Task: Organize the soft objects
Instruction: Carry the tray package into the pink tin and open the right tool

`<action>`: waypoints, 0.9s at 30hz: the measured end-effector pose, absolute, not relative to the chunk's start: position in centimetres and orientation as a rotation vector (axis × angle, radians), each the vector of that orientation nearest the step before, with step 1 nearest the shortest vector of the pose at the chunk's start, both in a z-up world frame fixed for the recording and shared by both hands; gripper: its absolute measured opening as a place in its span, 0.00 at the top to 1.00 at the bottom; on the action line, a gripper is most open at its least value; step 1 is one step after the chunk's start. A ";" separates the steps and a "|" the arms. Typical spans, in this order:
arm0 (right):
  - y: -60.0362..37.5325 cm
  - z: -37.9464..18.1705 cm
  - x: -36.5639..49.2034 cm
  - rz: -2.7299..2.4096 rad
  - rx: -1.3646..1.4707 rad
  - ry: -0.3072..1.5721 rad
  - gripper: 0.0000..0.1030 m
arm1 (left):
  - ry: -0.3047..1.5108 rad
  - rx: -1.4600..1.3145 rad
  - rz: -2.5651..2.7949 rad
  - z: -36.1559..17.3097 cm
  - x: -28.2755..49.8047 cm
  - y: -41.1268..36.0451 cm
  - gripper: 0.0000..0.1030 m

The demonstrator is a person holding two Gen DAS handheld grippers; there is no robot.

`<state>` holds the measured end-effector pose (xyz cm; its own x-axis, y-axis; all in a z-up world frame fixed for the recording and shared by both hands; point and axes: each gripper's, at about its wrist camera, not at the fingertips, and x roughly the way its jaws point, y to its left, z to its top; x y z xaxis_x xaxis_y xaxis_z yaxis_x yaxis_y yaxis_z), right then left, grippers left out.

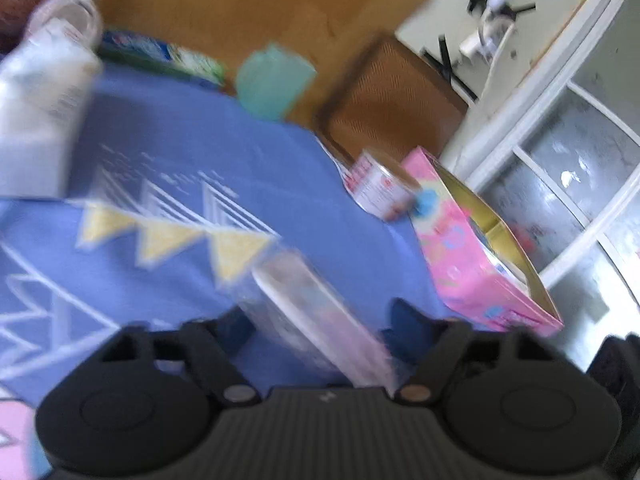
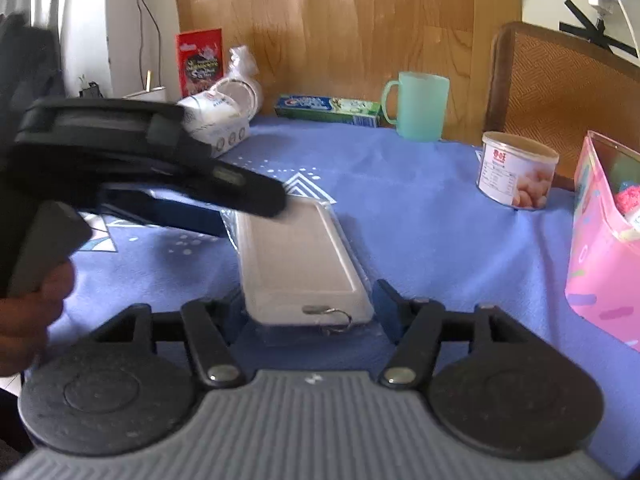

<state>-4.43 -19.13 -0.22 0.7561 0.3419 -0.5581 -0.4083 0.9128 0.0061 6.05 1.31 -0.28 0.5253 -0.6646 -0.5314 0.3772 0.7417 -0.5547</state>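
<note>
flanking a clear-wrapped white pouch (image 2: 298,264), right gripper (image 2: 310,308), illegible red-lettered can (image 2: 516,170)

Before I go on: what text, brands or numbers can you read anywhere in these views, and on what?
None can be read for certain.
Toothpaste box: brand lettering, too blurred.
Tin can: red characters and a small-print panel, too small.
Red packet: white lettering, unreadable.
White pack: small print, unreadable.
Left wrist view: motion-blurred throughout.

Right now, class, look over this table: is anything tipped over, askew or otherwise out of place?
Yes. The stack of paper cups lies tipped on its side at the back of the blue tablecloth, mouth facing us, while the green mug and the tin can stand upright.
</note>
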 end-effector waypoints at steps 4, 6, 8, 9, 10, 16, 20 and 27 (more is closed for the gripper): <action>-19.8 0.9 -6.3 0.363 -0.178 0.455 0.56 | 0.735 -0.326 -0.672 2.4 5.6 -1.7 0.41; -21.2 2.2 -6.7 0.314 -0.156 0.385 0.56 | 0.685 -0.298 -0.716 4.6 5.4 -3.3 0.41; -23.1 3.5 -6.8 0.261 -0.129 0.323 0.56 | 0.639 -0.258 -0.767 6.8 5.4 -5.6 0.41; -24.1 4.3 -6.8 0.223 -0.124 0.287 0.56 | 0.613 -0.230 -0.794 8.1 5.5 -7.2 0.41; -25.0 4.9 -6.8 0.187 -0.126 0.259 0.56 | 0.592 -0.207 -0.816 9.0 5.6 -8.8 0.41; -31.4 6.8 -4.4 -0.144 -0.190 0.175 0.56 | 0.490 -0.052 -0.918 12.6 6.8 -19.9 0.14; -35.9 4.6 0.1 -0.371 -0.270 0.312 0.49 | 0.461 0.045 -0.839 11.3 6.8 -24.4 0.09; -37.8 4.3 -3.3 -0.309 -0.051 0.266 0.40 | 0.526 0.076 -0.766 8.2 5.9 -22.4 0.09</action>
<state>-3.28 -37.84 4.30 0.9181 -0.3072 -0.2505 0.2940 0.9516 -0.0897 5.88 -22.41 8.17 0.5984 -0.6415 -0.4800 0.6785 0.7244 -0.1221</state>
